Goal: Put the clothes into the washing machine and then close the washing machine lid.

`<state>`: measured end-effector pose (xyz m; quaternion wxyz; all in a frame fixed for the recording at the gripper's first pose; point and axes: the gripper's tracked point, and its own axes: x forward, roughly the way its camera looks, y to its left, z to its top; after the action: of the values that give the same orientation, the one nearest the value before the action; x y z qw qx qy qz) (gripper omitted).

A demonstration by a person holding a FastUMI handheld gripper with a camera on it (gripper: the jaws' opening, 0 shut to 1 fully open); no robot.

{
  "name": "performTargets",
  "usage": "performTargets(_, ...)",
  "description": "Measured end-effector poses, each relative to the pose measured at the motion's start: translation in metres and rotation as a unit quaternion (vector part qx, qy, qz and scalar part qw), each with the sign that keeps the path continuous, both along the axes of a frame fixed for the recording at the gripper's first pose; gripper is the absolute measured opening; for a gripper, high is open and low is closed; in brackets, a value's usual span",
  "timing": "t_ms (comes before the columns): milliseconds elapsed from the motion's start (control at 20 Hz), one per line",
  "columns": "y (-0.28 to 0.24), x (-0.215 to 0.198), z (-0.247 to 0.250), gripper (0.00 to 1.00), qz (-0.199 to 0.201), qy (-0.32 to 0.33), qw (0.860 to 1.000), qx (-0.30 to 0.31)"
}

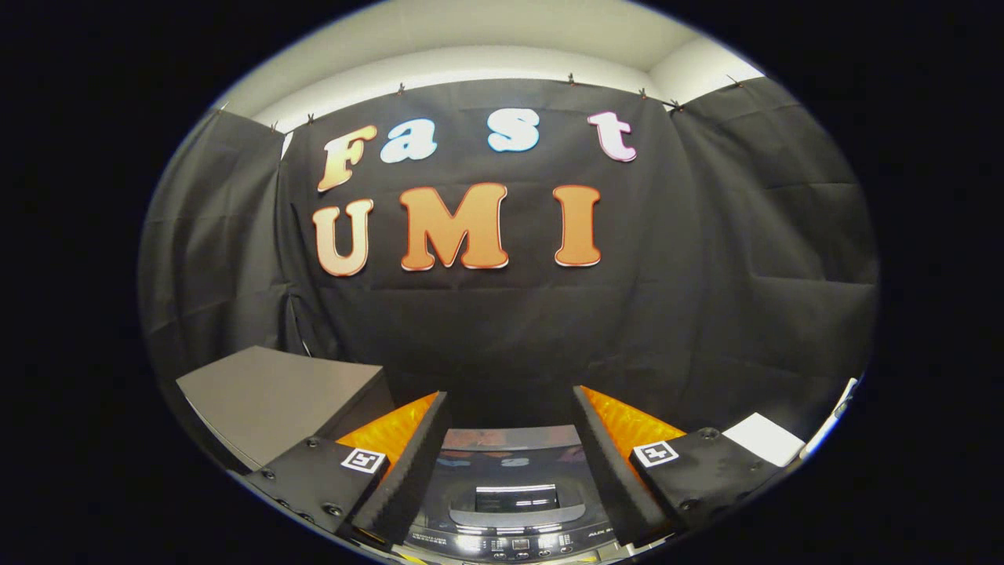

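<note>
The washing machine is seen with its lid shut, so entry from above is barred. The gripper is held over it, jaws spread with nothing between. A grey box stands left of the machine; open room lies behind it up to the cloth wall.

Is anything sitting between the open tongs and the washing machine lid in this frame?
Nothing visible does. The tongs are open and empty, with the washing machine lid just below and between the fingers. A grey box stands off to the side, clear of the path.
</note>
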<state>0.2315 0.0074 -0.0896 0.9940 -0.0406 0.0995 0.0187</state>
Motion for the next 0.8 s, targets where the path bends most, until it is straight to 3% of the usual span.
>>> performTargets(150,-0.019,-0.007,0.023,0.99,0.004,-0.02,1.0,-0.002)
performTargets(500,-0.033,-0.033,0.047,0.99,0.058,-0.035,0.998,0.005)
performTargets(800,-0.047,-0.045,0.062,0.99,0.072,-0.041,0.996,0.033)
